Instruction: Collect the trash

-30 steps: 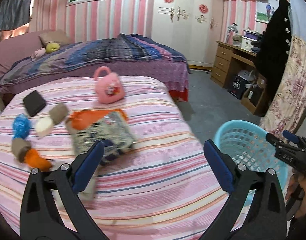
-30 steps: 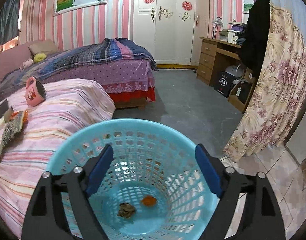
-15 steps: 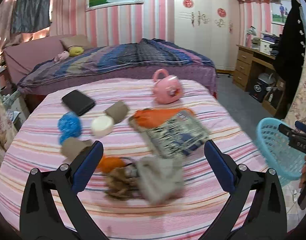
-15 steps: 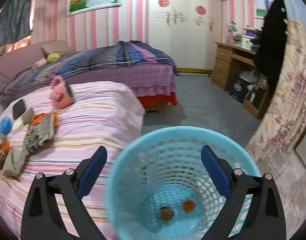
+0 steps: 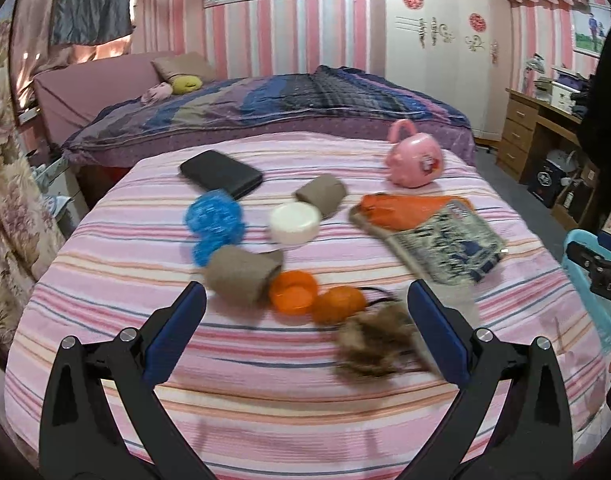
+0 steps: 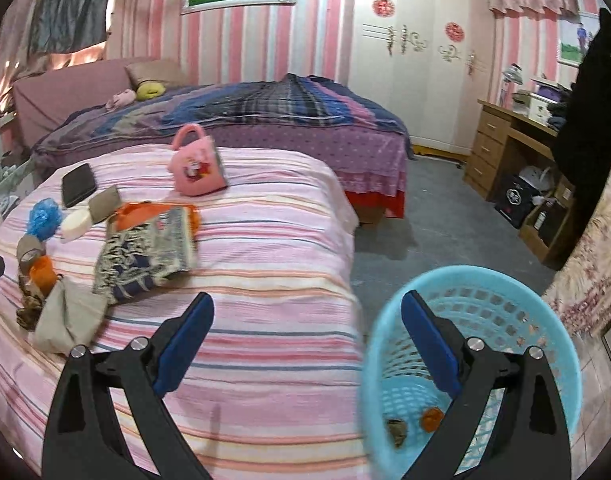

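The left gripper point(image 5: 305, 320) hangs wide and empty over the near edge of the bed point(image 5: 265, 360), its jaws framing the litter just ahead: a brown clump point(image 5: 375, 338) nearest, by the right jaw, then orange peel point(image 5: 293, 291) and a second orange piece point(image 5: 339, 304) touching it, with a tan roll point(image 5: 241, 276) to their left. That spread suits a soft, loose target, and the brown clump looks the likely next pick.

The right gripper point(image 6: 307, 342) is likewise wide and empty, held over the bed's right edge where the basket point(image 6: 505, 300) stands on the floor beside it. Its right finger point(image 6: 429, 344) hangs over the basket's mouth. Two scraps point(image 6: 415, 424) already lie at the bottom, so the basket sits close to keep each carry short.

Farther up the bed lie a white lid point(image 5: 294, 222), a blue mesh ball point(image 5: 213, 220), a patterned pouch point(image 5: 445, 240) over an orange bag point(image 5: 393, 210), a black wallet point(image 5: 221, 174) and a pink purse point(image 5: 413, 160) near the far right corner. Which of these count as trash is unclear.
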{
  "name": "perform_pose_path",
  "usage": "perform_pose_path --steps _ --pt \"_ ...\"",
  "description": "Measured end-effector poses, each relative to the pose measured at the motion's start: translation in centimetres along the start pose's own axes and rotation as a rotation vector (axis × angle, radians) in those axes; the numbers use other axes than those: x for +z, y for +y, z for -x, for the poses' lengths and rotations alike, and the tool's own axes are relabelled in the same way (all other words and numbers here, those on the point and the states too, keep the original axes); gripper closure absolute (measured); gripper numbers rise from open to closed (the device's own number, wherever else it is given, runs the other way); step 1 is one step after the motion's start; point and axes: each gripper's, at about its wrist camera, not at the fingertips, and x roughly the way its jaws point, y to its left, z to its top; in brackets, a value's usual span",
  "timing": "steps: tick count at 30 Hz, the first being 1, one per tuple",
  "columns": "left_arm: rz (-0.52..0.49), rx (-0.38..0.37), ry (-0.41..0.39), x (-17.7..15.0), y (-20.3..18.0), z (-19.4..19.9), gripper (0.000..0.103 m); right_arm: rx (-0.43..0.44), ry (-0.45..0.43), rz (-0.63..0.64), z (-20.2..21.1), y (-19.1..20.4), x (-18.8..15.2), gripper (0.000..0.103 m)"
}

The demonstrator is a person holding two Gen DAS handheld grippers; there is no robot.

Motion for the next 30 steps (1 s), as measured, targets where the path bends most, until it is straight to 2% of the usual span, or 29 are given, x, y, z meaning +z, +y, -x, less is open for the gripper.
perform_pose_path --steps 10,15,17,24,28,30 --pt "0.086 0.078 0.077 -1.2 5.9 -2.6 0.006 0.04 0.015 0.051 -1.2 4.5 0.4 0.01" --pt "0.15 0.081 0.127 -1.5 8.1 -4.7 0.006 0.062 0.034 0.054 -2.1 5.8 0.4 0.01" --pt "0.175 0.053 0.147 -1.4 8.6 -5.5 0.006 0.063 0.036 0.068 -2.4 6.4 0.5 0.01" --pt "0.139 -0.019 0.145 0.0 7.1 -6.9 0.006 0.059 0.049 0.084 -3.6 6.8 0.8 0.01" --pt "0.088 -0.016 0.191 0.2 5.8 -8.5 0.006 0.063 0.06 0.075 -4.1 6.3 0.9 0.01" --pt "0.081 -0.035 0.206 0.3 5.5 -8.9 0.01 0.065 0.063 0.068 -4.3 6.1 0.9 0.01"
